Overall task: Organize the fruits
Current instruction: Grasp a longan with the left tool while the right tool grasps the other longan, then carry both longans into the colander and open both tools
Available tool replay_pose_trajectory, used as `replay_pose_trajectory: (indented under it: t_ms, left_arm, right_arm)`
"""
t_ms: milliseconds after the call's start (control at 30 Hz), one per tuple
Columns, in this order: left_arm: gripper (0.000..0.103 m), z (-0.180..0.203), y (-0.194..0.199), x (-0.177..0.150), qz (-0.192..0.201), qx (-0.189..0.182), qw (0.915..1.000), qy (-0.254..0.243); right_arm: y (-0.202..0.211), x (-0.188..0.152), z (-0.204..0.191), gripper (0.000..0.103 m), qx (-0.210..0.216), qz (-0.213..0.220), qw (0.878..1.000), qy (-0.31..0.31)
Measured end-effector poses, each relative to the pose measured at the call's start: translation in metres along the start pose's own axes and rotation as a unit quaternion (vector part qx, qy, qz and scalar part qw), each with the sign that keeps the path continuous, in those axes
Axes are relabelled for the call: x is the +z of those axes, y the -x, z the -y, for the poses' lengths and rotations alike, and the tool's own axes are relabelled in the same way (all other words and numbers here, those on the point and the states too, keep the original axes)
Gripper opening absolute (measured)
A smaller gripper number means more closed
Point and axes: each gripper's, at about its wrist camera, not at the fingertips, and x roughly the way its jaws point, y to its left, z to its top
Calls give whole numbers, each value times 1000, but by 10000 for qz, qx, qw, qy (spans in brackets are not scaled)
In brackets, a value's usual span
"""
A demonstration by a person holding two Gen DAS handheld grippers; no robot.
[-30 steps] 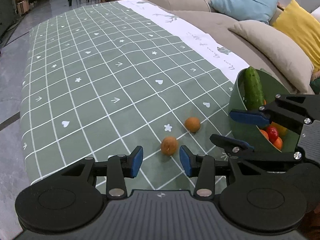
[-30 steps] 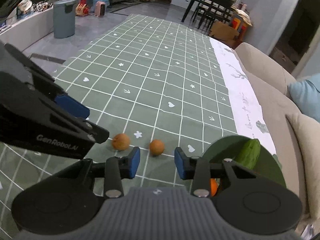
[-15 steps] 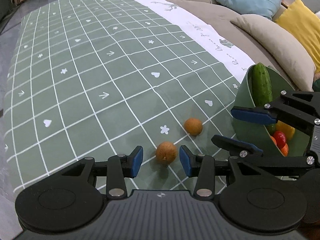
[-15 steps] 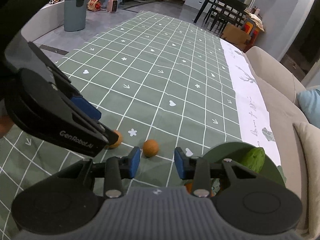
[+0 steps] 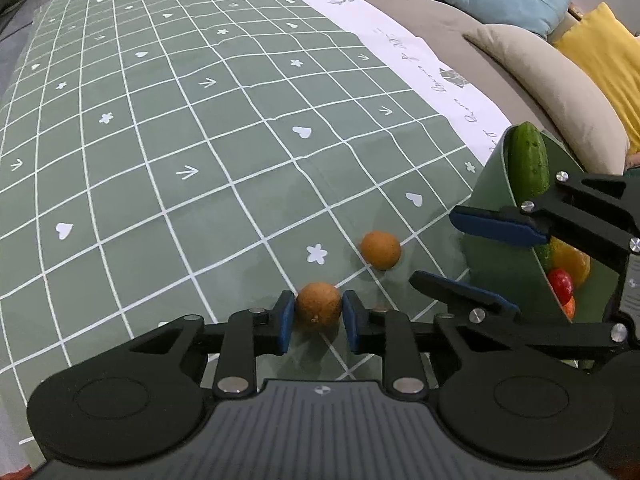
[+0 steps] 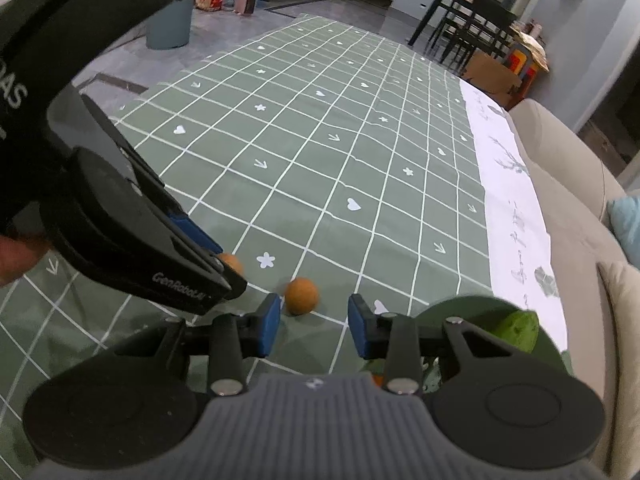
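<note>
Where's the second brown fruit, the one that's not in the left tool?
In the left wrist view, the loose brown fruit lies on the green checked cloth, just beyond the held fruit and left of the green bowl.

Soft, even indoor light casts faint shadows, the room beyond stays dim, fisheye bending warps the edges, and corners vignette black

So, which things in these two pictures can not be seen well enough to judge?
- Bowl contents, left wrist view: the right gripper covers most fruit beside the cucumber.
- Same bowl, right wrist view: the gripper's own body hides nearly all of it.
- Nearer brown fruit, right wrist view: the left gripper, shut on it, hides all but a sliver.
- What kind the two brown fruits are: too small.
</note>
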Motion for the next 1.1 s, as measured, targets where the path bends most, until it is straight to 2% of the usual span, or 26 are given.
replay_pose_trajectory:
  t_ms: [267, 333, 400, 667, 767, 900, 1100]
  left_arm:
    - [28, -23, 28, 1, 314, 55, 9982, 514]
    - [28, -26, 33, 1, 370, 65, 9977, 564]
    - [28, -27, 37, 0, 406, 68, 9975, 572]
    - [28, -21, 49, -1, 493, 72, 9974, 519]
    - [28, -16, 59, -2, 540, 97, 9975, 455]
    - [28, -4, 75, -4, 614, 89, 9975, 329]
    - [28, 28, 97, -5, 711, -132, 9973, 106]
  right_arm:
    - [-24, 17, -11, 27, 52, -436, 9982, 420]
    - [-31, 20, -11, 20, 86, -533, 9978, 375]
    - [-38, 22, -9, 19, 83, -623, 9976, 297]
    - [-46, 23, -6, 18, 54, -730, 9973, 51]
    - [-34, 24, -7, 18, 50, -602, 9981, -81]
    - [1, 23, -6, 17, 84, -254, 9983, -523]
    - [67, -1, 6, 17, 62, 227, 9902, -1380]
